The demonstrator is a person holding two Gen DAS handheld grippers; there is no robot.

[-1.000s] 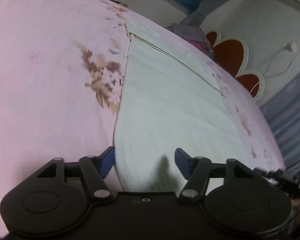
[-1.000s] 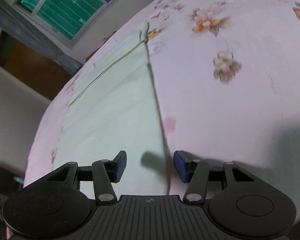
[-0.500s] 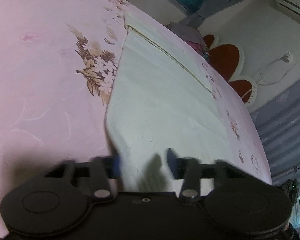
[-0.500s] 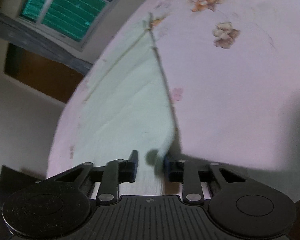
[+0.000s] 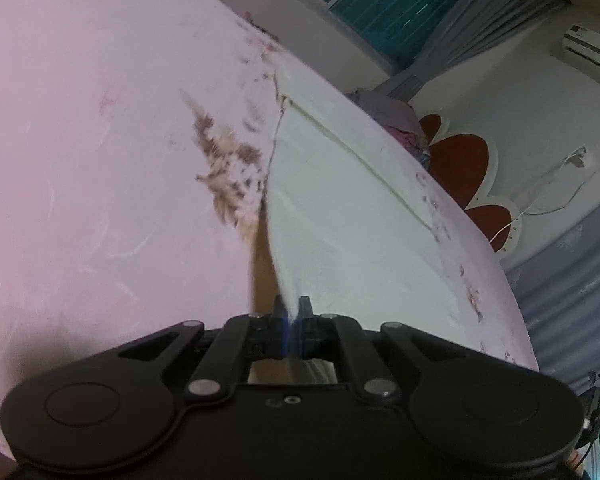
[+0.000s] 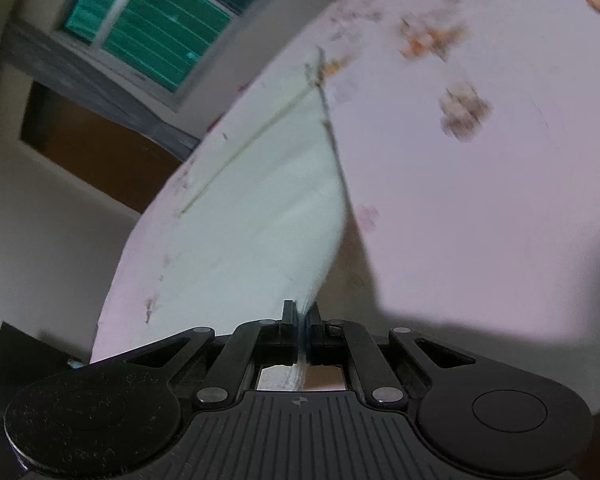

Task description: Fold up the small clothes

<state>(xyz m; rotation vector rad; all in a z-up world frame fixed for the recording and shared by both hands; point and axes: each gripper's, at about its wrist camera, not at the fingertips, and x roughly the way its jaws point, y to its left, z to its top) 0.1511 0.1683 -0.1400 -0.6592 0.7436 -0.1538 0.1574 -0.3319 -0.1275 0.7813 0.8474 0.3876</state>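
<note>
A pale cream garment [image 5: 352, 216] lies spread on a pink floral bedsheet [image 5: 100, 128]. It has a thin seam line across its far end. My left gripper [image 5: 291, 312] is shut on the garment's near left corner and holds that corner lifted off the sheet. The garment also shows in the right wrist view [image 6: 252, 232]. My right gripper [image 6: 300, 320] is shut on the near right corner, which rises from the bedsheet [image 6: 480, 220] and casts a shadow beneath.
A heap of clothes [image 5: 396, 116] sits at the bed's far edge by a red and white petal-shaped headboard [image 5: 460, 164]. A green-slatted window [image 6: 156, 28] is beyond the bed. Grey curtains [image 5: 572, 272] hang at right.
Both grippers went from open, straddling the garment's near corners, to shut on them. Both corners have lifted off the sheet.
</note>
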